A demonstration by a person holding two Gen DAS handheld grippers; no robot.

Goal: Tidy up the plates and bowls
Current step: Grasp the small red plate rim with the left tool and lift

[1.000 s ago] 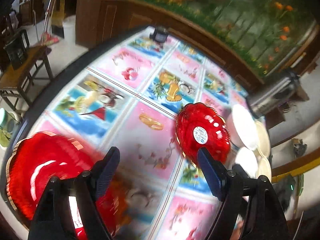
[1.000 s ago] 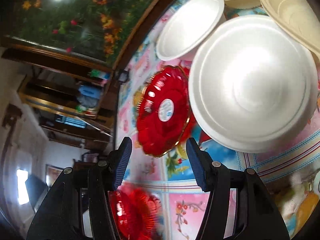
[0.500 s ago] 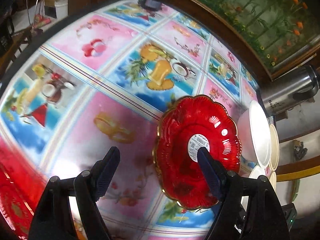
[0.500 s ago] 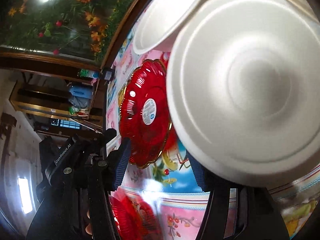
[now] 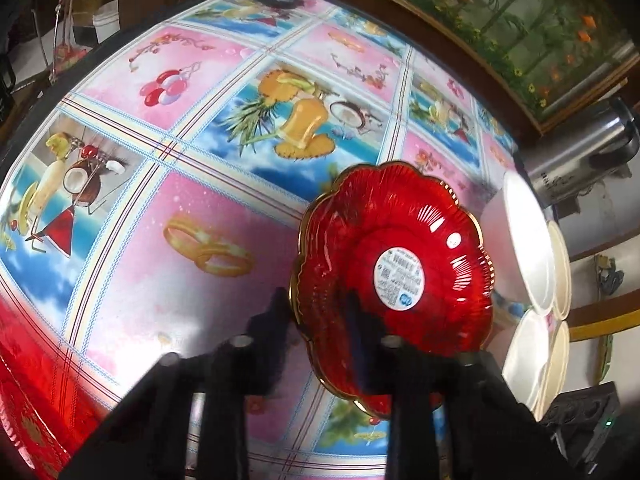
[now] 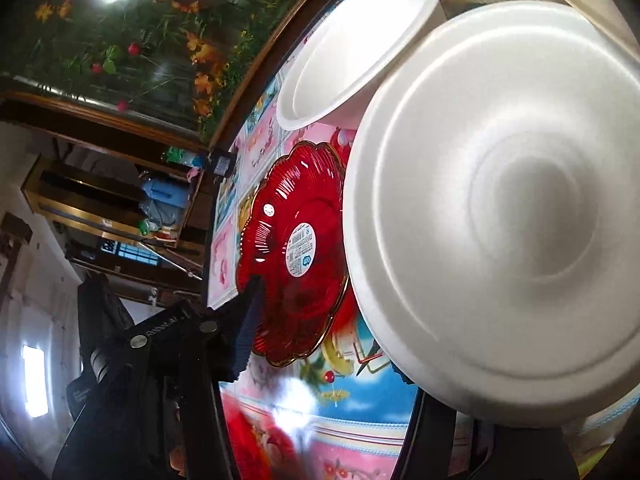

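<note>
My left gripper [image 5: 316, 312] has just been closing, and its two fingers now pinch the near rim of the red plate [image 5: 394, 276], one finger outside the scalloped gold edge and one showing dark through the red plastic. The plate is round, with no long axis; it faces up, white sticker [image 5: 399, 280] at its centre, and whether it has left the tablecloth [image 5: 180, 184] I cannot tell. My right gripper [image 6: 320, 340] stands partly spread: its left finger [image 6: 244, 344] shows beside the red plate, while the right one is hidden under the big white plate [image 6: 500, 216], which sits over that side with its rim down among the fingers; whether they press on it I cannot tell. Only the right view shows my left gripper [image 6: 250, 292] from the side, nipping the red plate's edge, and a white bowl [image 6: 356, 44] tilted beyond the big plate. Only the left view shows a second red dish [image 5: 28, 412] at my lower left, a metal kettle [image 5: 580, 156] far right, and white bowls [image 5: 536, 248] stacked on edge past the plate.
</note>
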